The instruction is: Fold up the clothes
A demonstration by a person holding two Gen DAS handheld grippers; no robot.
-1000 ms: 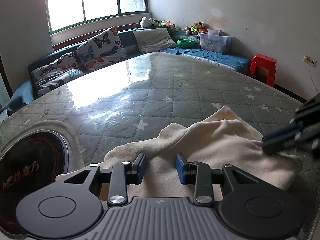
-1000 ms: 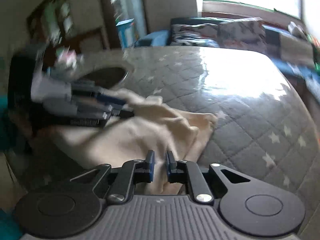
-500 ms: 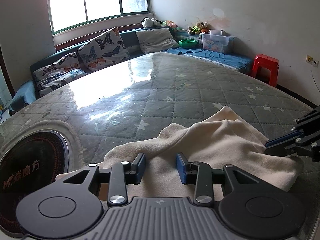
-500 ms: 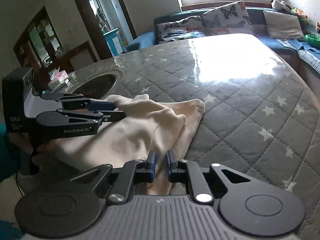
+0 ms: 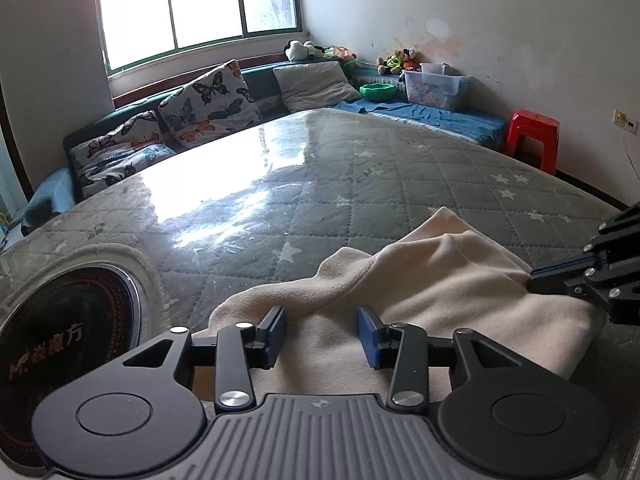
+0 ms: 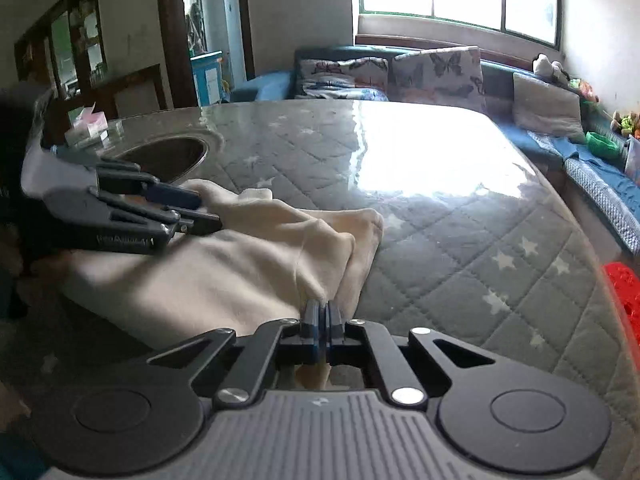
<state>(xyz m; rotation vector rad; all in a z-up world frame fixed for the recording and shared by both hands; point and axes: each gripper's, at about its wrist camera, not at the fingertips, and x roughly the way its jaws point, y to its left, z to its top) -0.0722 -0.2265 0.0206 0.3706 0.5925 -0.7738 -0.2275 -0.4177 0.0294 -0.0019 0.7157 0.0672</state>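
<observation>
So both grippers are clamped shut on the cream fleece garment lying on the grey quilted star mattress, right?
Not both. The right gripper is shut on the cream fleece garment; the left gripper is open above it, per the left wrist view.

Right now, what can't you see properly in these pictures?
- Cream garment: its type; it lies bunched, and the left gripper covers its near edge, left wrist view.
- Left gripper: blurred in the right wrist view.
- Red stool: cut off by the right wrist view's edge.

Bright window above butterfly cushions; red stool by wall.
</observation>
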